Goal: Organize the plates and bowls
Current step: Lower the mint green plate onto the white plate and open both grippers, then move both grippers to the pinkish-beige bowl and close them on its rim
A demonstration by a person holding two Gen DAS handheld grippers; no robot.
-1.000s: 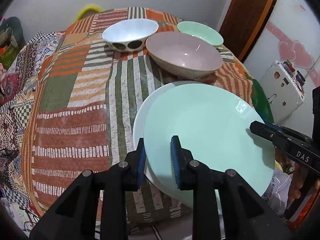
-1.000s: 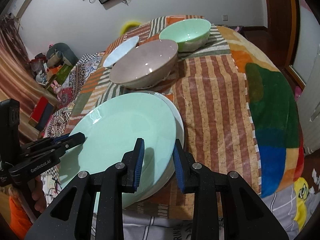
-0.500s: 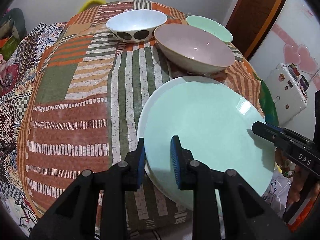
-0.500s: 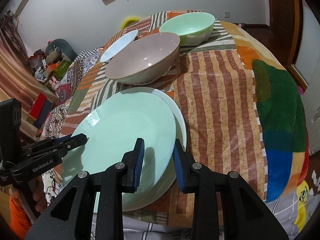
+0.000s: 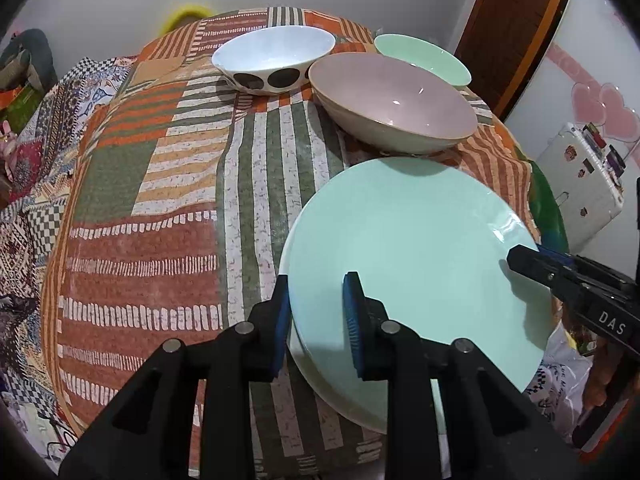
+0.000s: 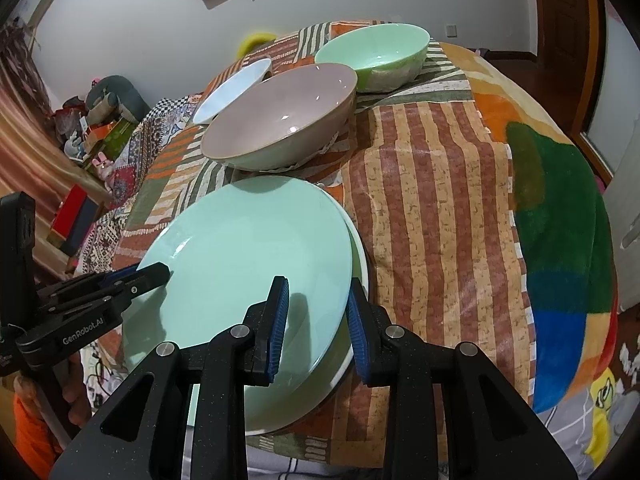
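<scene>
Plates first: a glossy mint-green round plate (image 5: 412, 264) lies atop a white plate (image 6: 357, 248) on the striped patchwork-covered surface (image 5: 160, 184), its left rim pinched by the left gripper (image 5: 316, 312) and its right rim by the right gripper (image 6: 316, 316). Stacking of plates looks nearly done. Beyond, a white spotted bowl (image 5: 274, 60), smooth mauve bowl (image 5: 394, 100) and mint bowl (image 5: 422, 58) remain un-nested.

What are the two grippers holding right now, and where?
Both hold the mint-green plate by its rim: left gripper at its near-left edge, right gripper at the opposite edge.
</scene>
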